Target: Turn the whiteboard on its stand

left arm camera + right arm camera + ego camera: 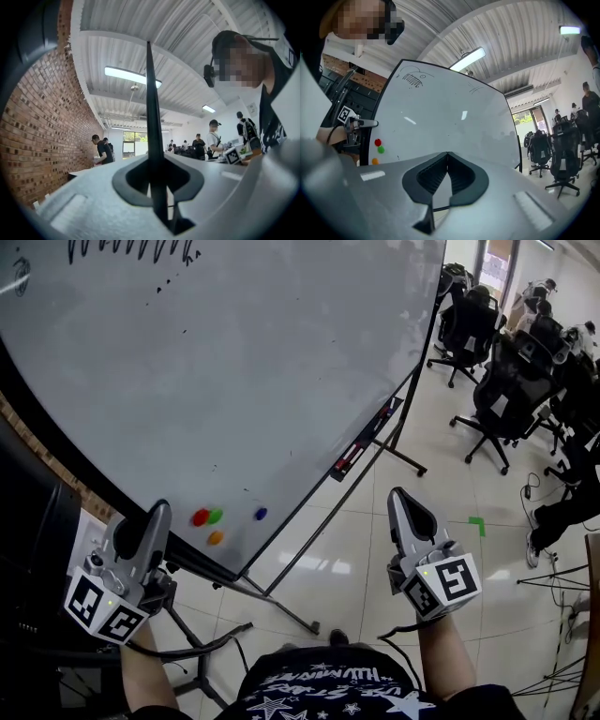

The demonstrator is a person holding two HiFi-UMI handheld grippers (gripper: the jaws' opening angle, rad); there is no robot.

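The big whiteboard (pixel 234 362) hangs tilted in its black frame on a wheeled stand (pixel 281 601). My left gripper (pixel 159 510) sits at the board's lower left edge, shut on the frame. In the left gripper view that edge (pixel 152 103) shows as a thin dark blade running up between the jaws of the left gripper (pixel 157 161). My right gripper (pixel 398 493) hovers to the right of the board, apart from it, shut with nothing in it. From the right gripper (pixel 447 153) the board's white face (pixel 450 117) fills the view ahead.
Red (pixel 200 517), green (pixel 216 516), orange (pixel 216 538) and blue (pixel 261 514) magnets stick near the board's lower edge. A marker tray (pixel 366 437) runs along its far side. Office chairs (pixel 506 390) stand at the right. A brick wall (pixel 42 140) and people (pixel 101 150) lie behind.
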